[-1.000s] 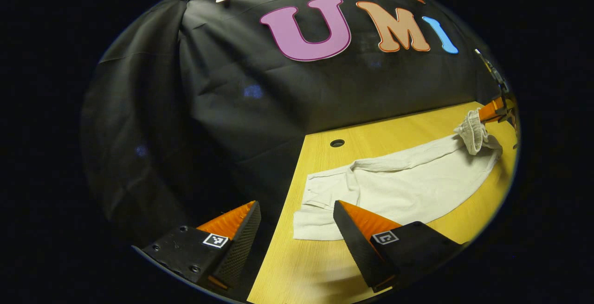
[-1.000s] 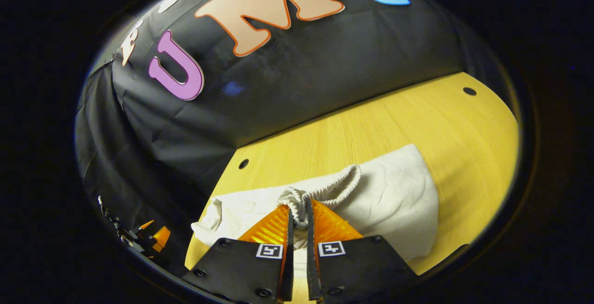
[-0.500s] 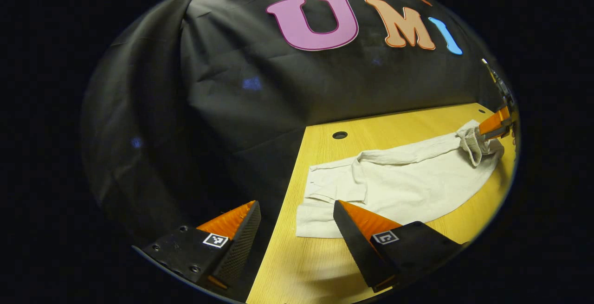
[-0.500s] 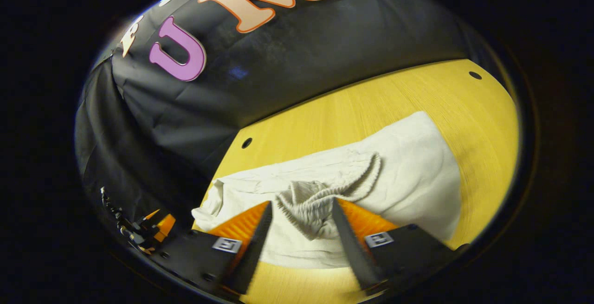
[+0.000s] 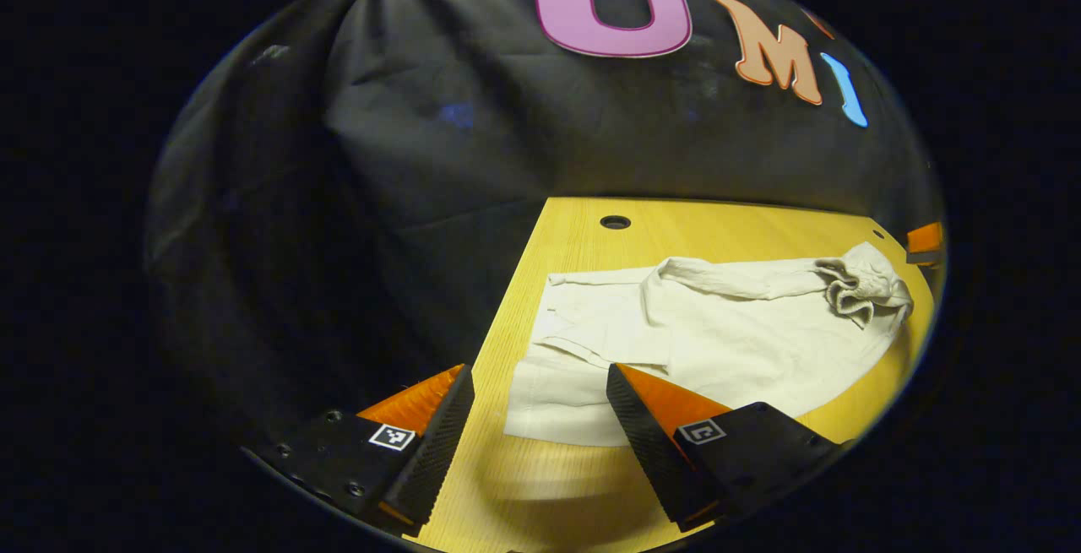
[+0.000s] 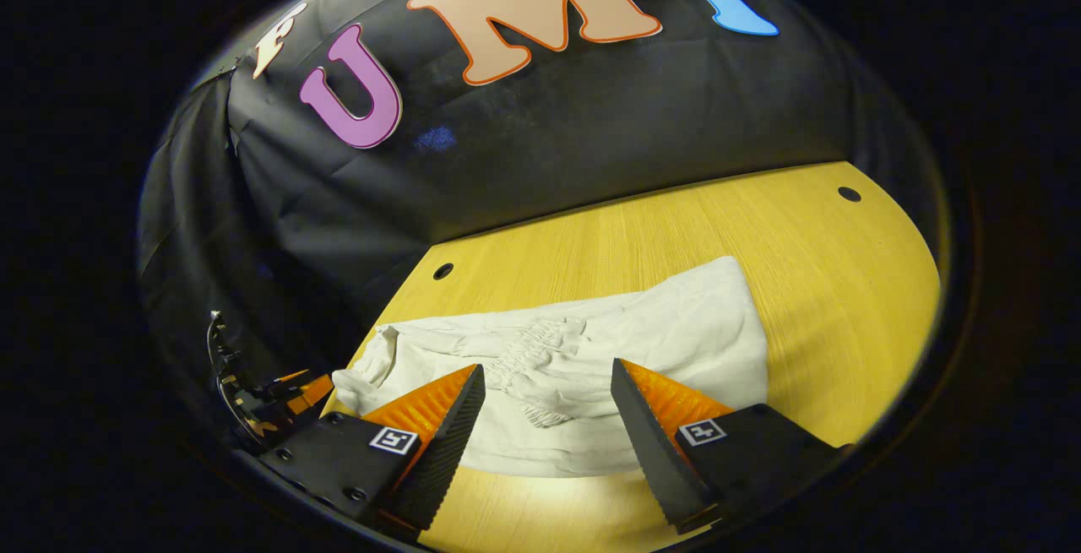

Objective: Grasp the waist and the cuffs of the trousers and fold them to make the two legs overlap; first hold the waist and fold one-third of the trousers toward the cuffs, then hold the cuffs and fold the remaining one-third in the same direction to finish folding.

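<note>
Released since 1 s ago, the elastic waist (image 6: pixel 540 350) no longer sits between the fingers of the right gripper (image 6: pixel 547 405); it was pinched there then, and it now lies slack on the trousers (image 6: pixel 676 342). In the left gripper view the table edge and the cuffs have shifted sideways relative to the camera, so the left gripper has changed position as well.

Right gripper view, near to far:
1. Both fingers stand wide apart, holding nothing.
2. The gathered waist lies between and just beyond the fingertips, bunched on top of the pale fabric.
3. The trousers lie lengthwise across the yellow wooden table (image 6: pixel 802 241), with bare tabletop behind them.
4. A cable hole (image 6: pixel 442 271) sits near the table's far-left corner.
5. The other gripper shows at the lower left, beside the table edge.

Left gripper view, near to far:
1. The left gripper (image 5: pixel 540 405) is spread wide, holding nothing.
2. The cuffs (image 5: pixel 557 405) lie flat between the fingertips, close to the table's left edge.
3. The legs run away to the right, with 1 fold ridge along the upper side.
4. The waist (image 5: pixel 861 287) lies crumpled at the far end.
5. The black booth wall (image 5: pixel 507 139) closes the view.
</note>
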`<move>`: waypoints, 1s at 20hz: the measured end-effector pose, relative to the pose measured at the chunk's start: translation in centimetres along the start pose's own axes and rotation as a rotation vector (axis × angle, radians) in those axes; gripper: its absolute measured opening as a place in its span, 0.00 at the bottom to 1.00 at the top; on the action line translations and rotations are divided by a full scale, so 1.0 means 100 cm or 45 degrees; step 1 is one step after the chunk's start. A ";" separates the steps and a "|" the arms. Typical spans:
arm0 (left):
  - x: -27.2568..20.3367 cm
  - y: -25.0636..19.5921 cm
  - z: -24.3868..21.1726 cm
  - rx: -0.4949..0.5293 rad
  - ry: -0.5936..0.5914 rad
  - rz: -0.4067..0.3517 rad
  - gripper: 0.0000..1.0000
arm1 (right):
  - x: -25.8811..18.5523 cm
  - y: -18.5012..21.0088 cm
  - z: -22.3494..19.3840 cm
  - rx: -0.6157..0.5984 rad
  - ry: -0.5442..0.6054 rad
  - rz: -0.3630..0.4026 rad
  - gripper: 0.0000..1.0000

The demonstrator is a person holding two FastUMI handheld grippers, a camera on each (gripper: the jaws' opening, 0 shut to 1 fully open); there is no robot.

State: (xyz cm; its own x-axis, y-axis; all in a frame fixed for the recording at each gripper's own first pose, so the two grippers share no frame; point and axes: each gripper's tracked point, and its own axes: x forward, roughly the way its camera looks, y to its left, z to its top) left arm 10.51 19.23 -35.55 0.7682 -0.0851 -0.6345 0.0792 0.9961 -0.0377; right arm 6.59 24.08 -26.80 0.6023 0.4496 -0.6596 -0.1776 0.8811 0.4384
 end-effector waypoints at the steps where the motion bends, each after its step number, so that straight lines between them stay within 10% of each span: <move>1: 0.004 0.002 -0.005 -0.018 0.017 -0.002 0.96 | -0.004 -0.004 -0.001 -0.011 -0.001 -0.013 0.96; 15: 0.030 -0.017 -0.043 -0.082 0.159 -0.064 0.94 | -0.025 -0.034 -0.006 -0.009 -0.006 -0.128 0.96; 20: 0.030 -0.035 -0.041 -0.081 0.172 -0.090 0.55 | -0.045 -0.057 -0.003 0.020 -0.025 -0.154 0.97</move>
State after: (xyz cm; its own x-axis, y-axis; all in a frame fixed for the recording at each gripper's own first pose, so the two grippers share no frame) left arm 9.95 15.54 -40.54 0.6695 -0.1556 -0.7263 0.0862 0.9875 -0.1321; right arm 4.67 17.03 -26.52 0.6341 0.3369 -0.6961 -0.0907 0.9263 0.3657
